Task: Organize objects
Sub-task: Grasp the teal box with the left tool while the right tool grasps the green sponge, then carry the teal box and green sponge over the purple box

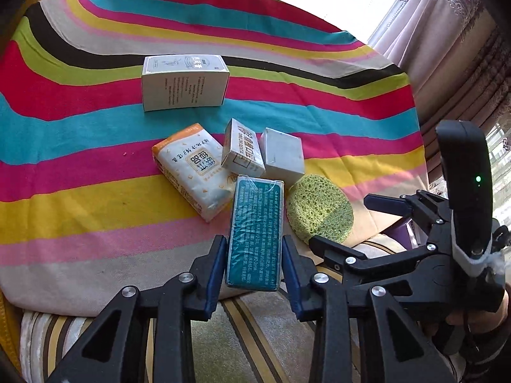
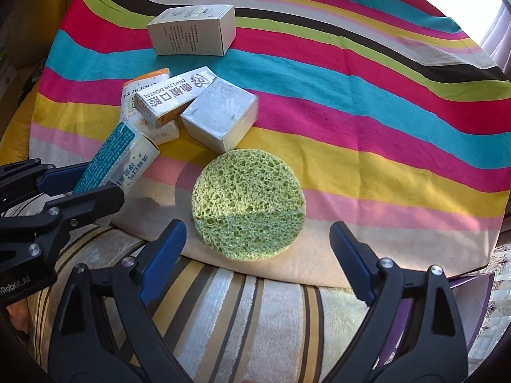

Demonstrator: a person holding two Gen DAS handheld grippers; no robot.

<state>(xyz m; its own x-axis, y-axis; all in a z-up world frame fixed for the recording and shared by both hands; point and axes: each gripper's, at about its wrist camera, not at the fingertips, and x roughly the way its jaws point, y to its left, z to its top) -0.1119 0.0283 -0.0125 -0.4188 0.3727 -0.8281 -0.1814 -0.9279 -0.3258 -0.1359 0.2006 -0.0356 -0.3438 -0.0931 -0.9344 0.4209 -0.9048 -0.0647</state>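
We pinch teal box (image 1: 255, 233) in left hand-held gripper (image 1: 254, 263), near cloth's (image 1: 95, 166) front edge. Right hand-held gripper (image 2: 257, 252) spread before sponge (image 2: 248, 204). Box's far end possibly resting on cloth; lift straight, clear of tissue pack (image 1: 194, 175).

boxes (image 2: 179, 105) crowd sponge's (image 2: 248, 204) left.

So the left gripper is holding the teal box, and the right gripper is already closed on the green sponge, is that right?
Not quite. The left gripper does hold the teal box, but the right gripper is open, its fingers spread on either side of the green sponge without touching it. The right wrist view shows this.
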